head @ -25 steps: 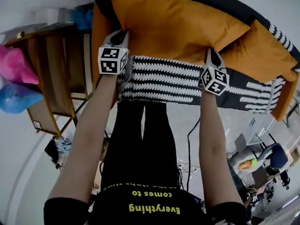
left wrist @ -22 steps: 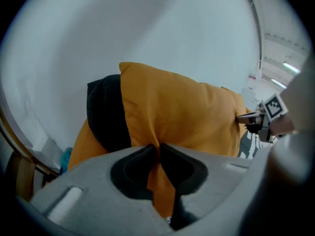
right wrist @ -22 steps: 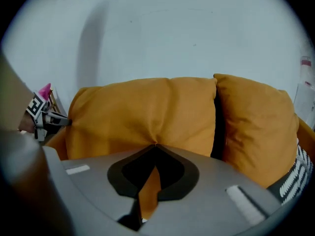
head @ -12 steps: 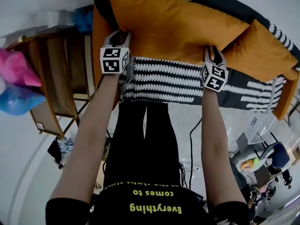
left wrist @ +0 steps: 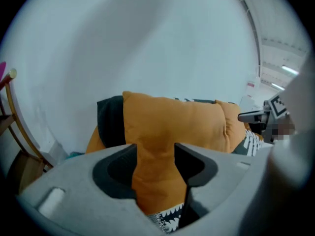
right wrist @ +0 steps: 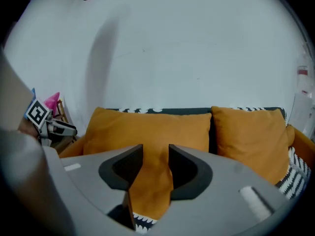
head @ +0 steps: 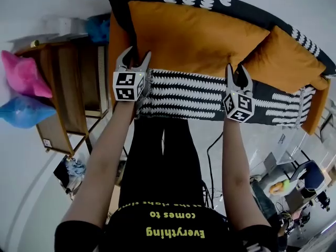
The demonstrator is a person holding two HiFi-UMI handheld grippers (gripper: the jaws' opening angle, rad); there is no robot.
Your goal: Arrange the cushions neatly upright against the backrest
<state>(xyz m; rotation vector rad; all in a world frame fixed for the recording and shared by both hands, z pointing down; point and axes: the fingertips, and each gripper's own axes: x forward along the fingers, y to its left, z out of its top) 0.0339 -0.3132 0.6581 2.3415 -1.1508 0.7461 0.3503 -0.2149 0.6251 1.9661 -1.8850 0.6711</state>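
Observation:
A large orange cushion [head: 194, 35] leans upright against the sofa's black-and-white backrest [head: 236, 4]. A smaller orange cushion [head: 286, 59] stands to its right. My left gripper [head: 135, 59] hovers at the big cushion's lower left corner and my right gripper [head: 237, 72] at its lower right corner. The jaws of both have just been opening; they stand apart and press on nothing. In the left gripper view the big cushion [left wrist: 172, 122] shows beyond the left gripper [left wrist: 155, 154]. The right gripper view shows both cushions [right wrist: 147, 127] [right wrist: 248, 136] past the right gripper [right wrist: 155, 154].
The patterned seat [head: 184, 91] lies below the cushions, with orange armrests at both ends [head: 116, 41] [head: 315, 109]. A wooden rack [head: 68, 88] stands left of the sofa, beside pink [head: 21, 75] and blue [head: 21, 112] soft things. A cable [head: 210, 156] runs across the floor.
Both grippers were shut on the big cushion's lower corners; now both have opened, let it go and drawn back from it. The cushion stays leaning on the backrest.

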